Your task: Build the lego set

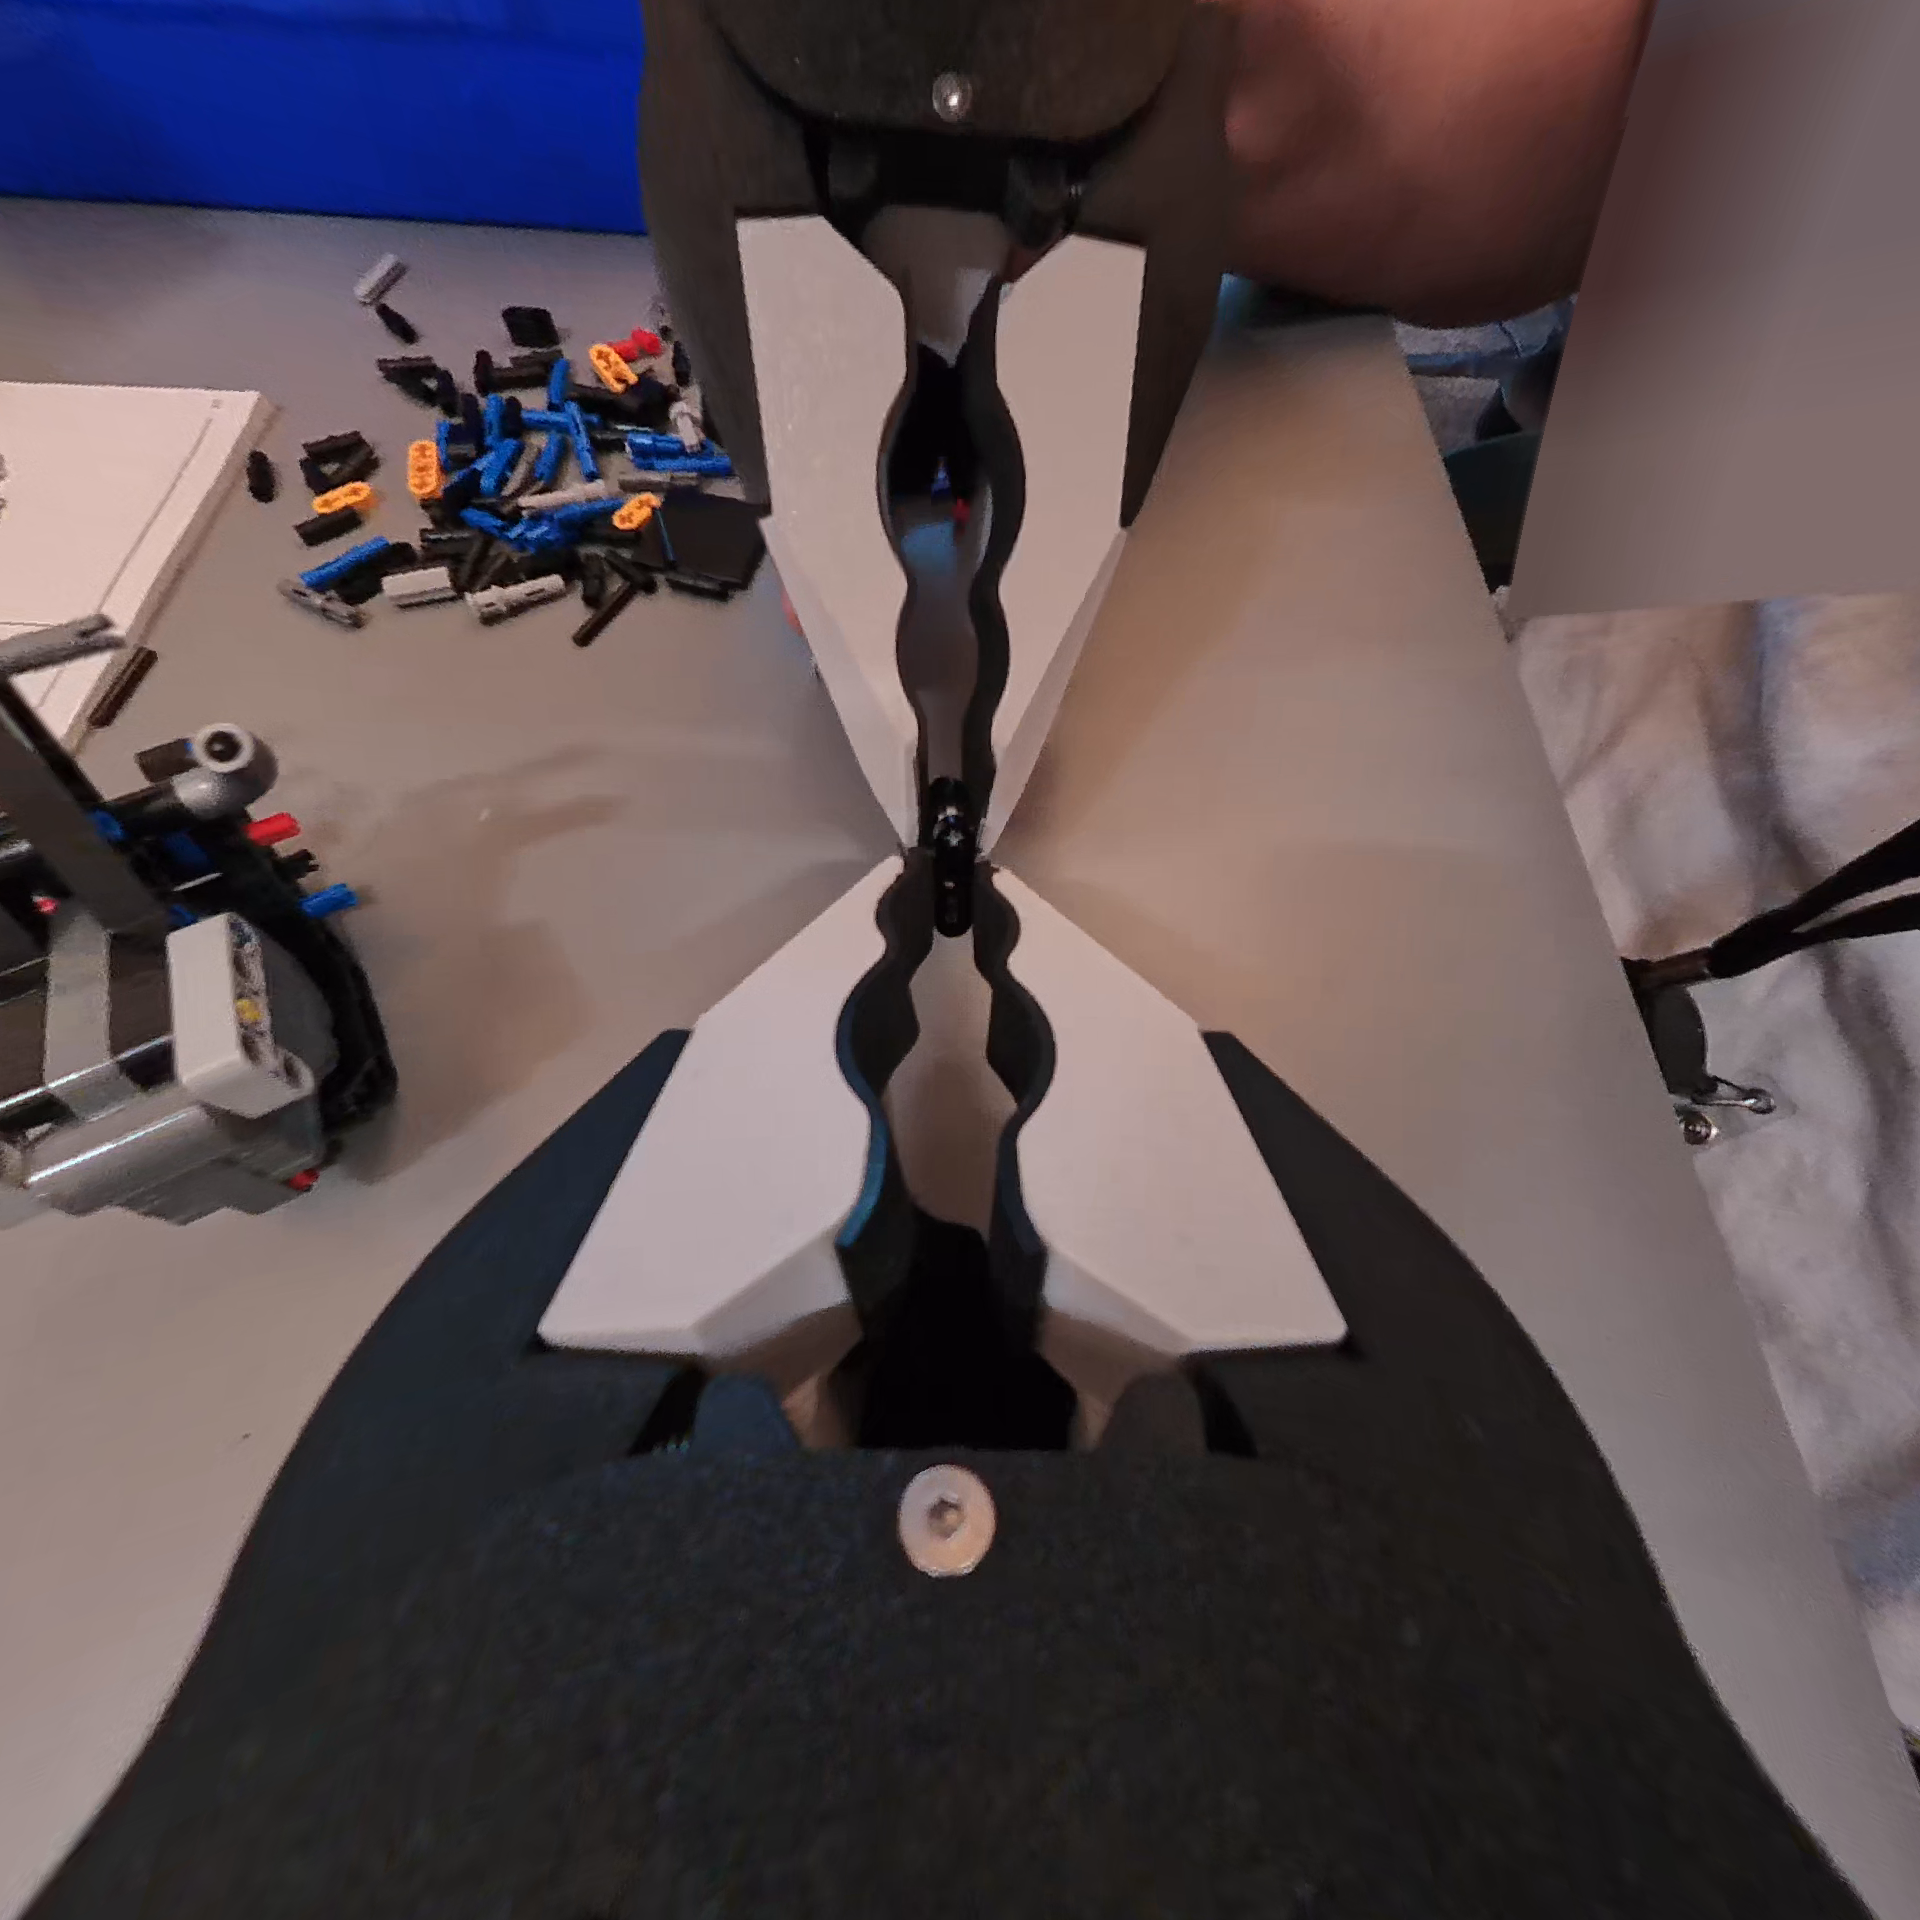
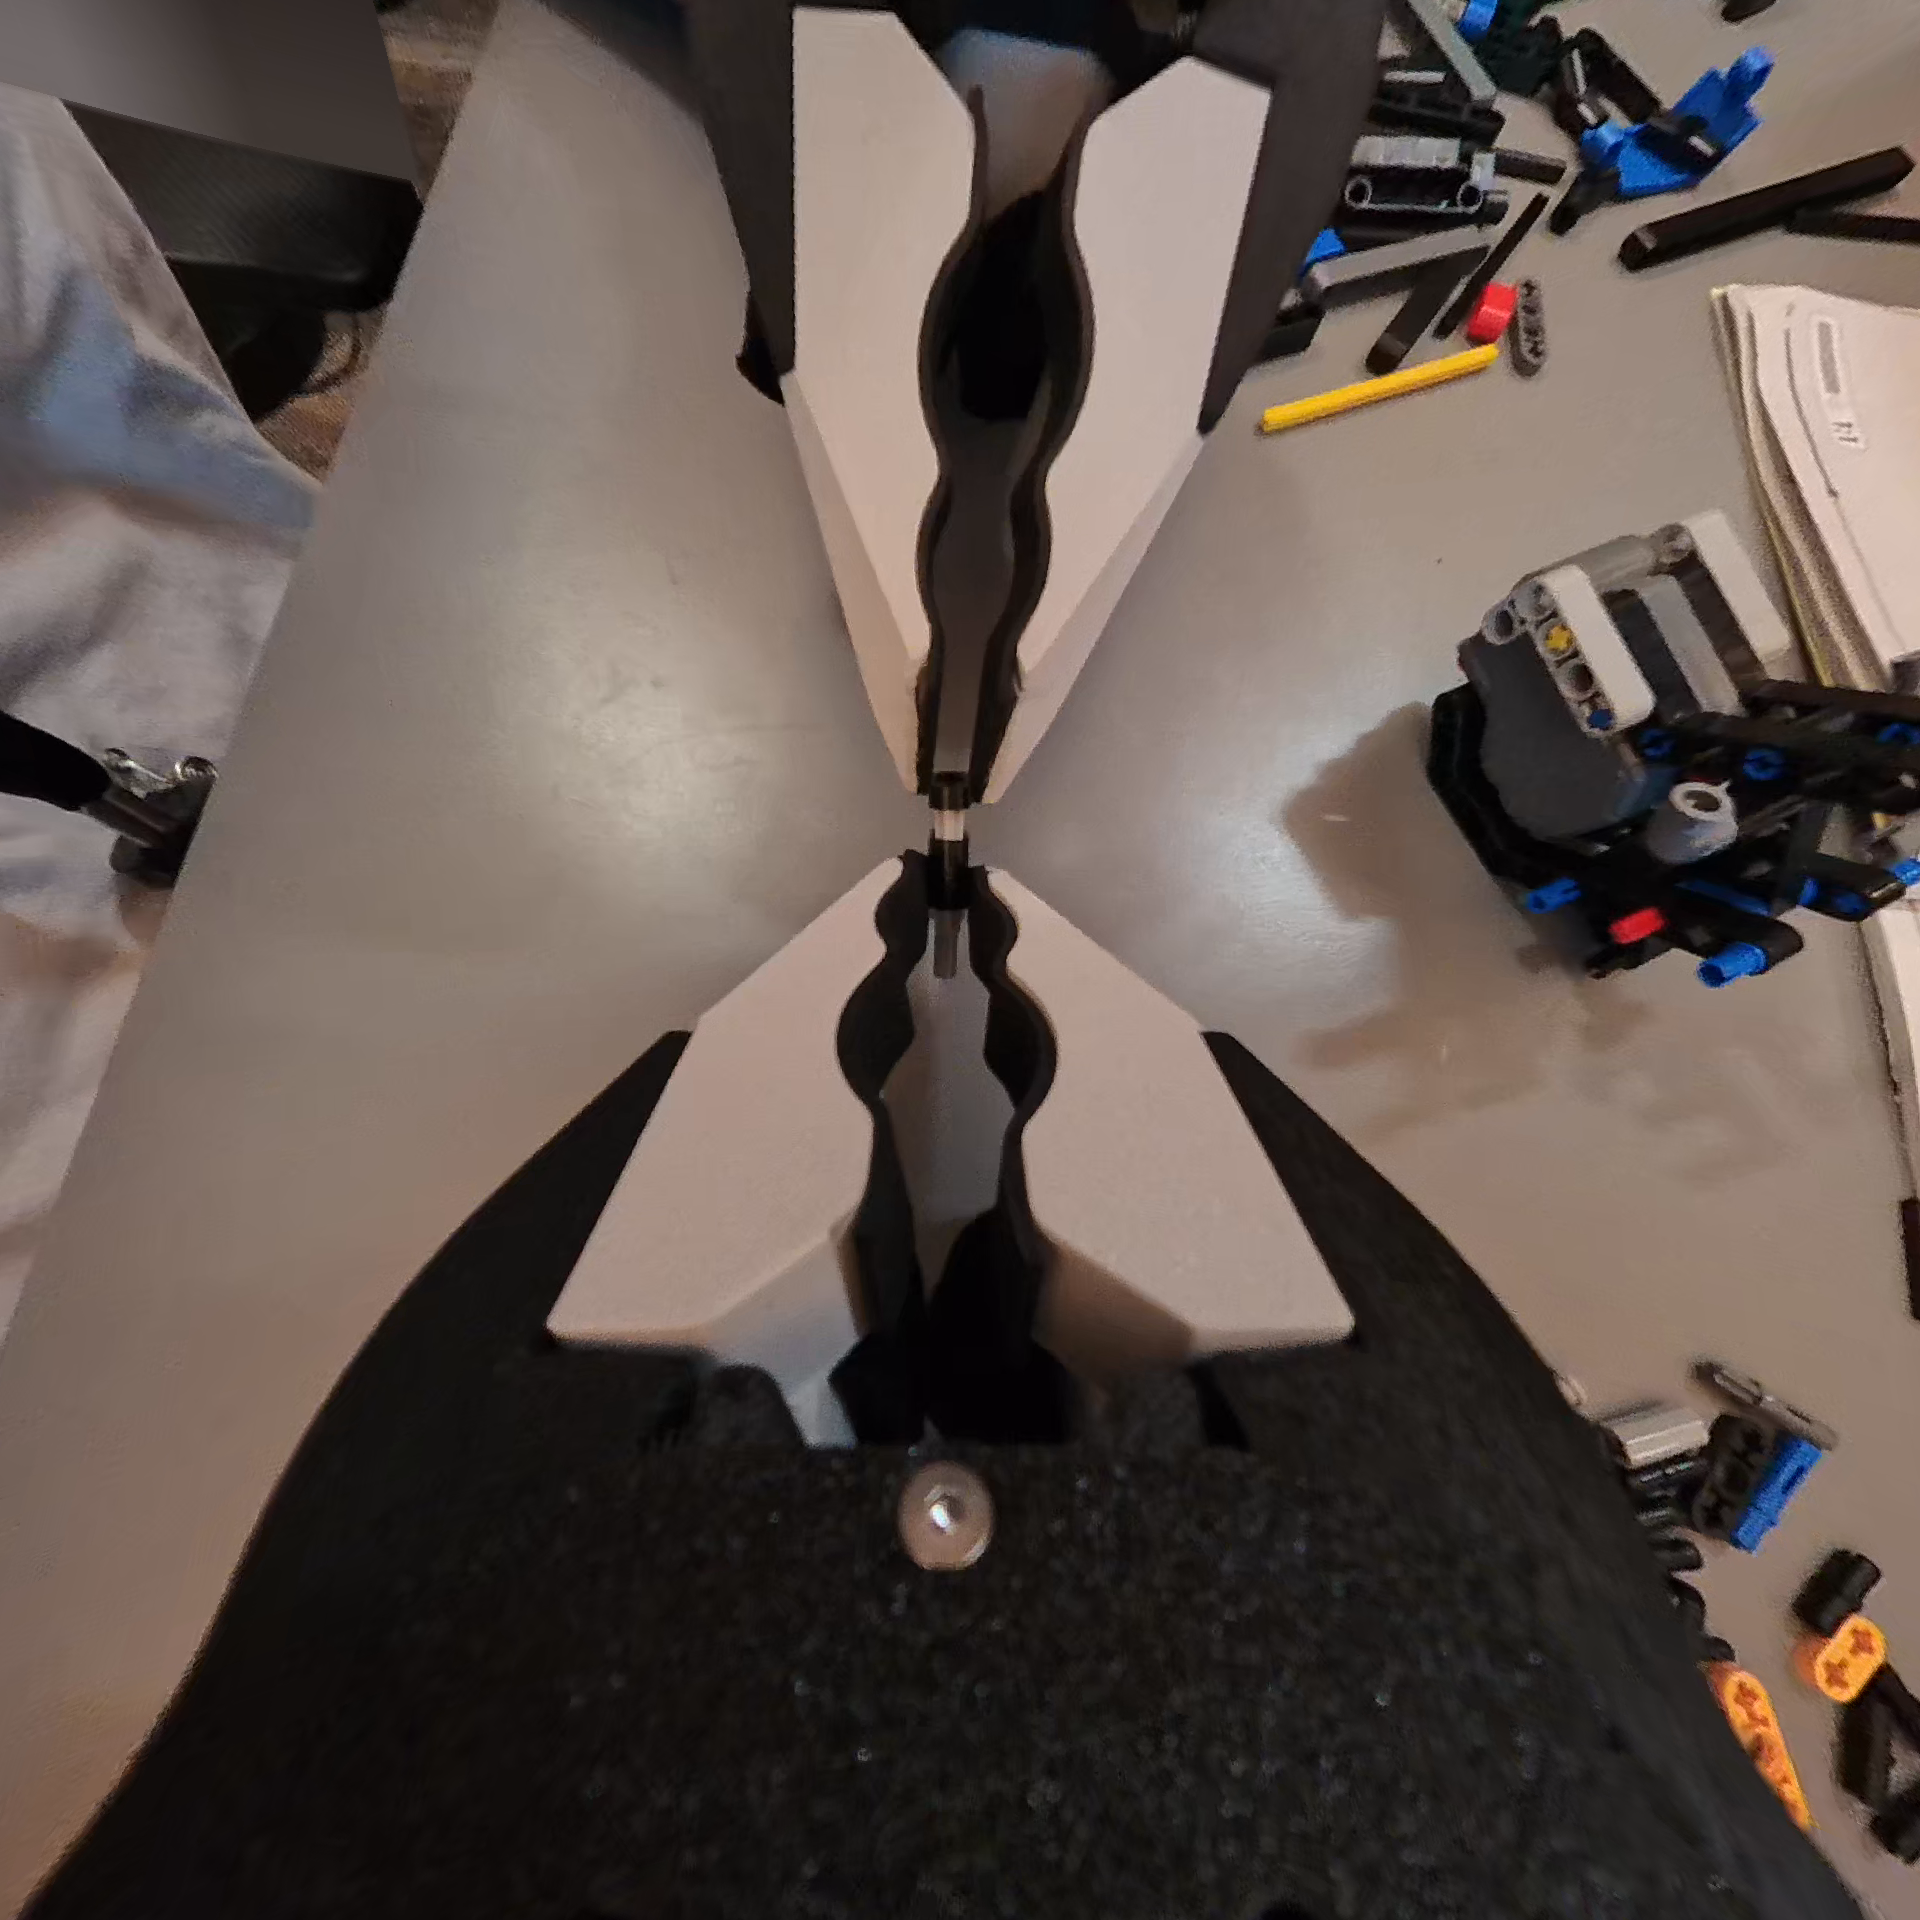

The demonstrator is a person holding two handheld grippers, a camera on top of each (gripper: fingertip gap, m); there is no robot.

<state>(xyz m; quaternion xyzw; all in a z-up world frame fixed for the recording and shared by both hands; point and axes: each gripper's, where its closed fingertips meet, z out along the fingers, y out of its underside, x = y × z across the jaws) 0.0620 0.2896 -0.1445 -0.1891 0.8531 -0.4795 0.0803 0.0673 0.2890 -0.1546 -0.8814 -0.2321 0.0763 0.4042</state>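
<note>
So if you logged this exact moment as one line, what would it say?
left gripper: shut on small black piece | right gripper: shut on same piece, tip to tip | partly built model: on table, untouched | loose parts pile: untouched

A grey table (image 1: pixel 582 935) fills most of both views, its surface smooth with soft reflections. A blue sheet or cover (image 1: pixel 312 99) lies along the table's far edge in the left wrist view. A white board or sheet (image 1: pixel 94 499) rests flat on the table at that view's left edge. A stack of paper booklets (image 2: pixel 1829 457) lies on the table at the right side of the right wrist view. Pale crumpled fabric (image 1: pixel 1766 935) shows beyond the table's near edge. Across it runs a black strap (image 1: pixel 1808 925) ending in a metal clip (image 1: pixel 1714 1107). A dark chair (image 2: pixel 260 229) stands past the table's corner.
</note>
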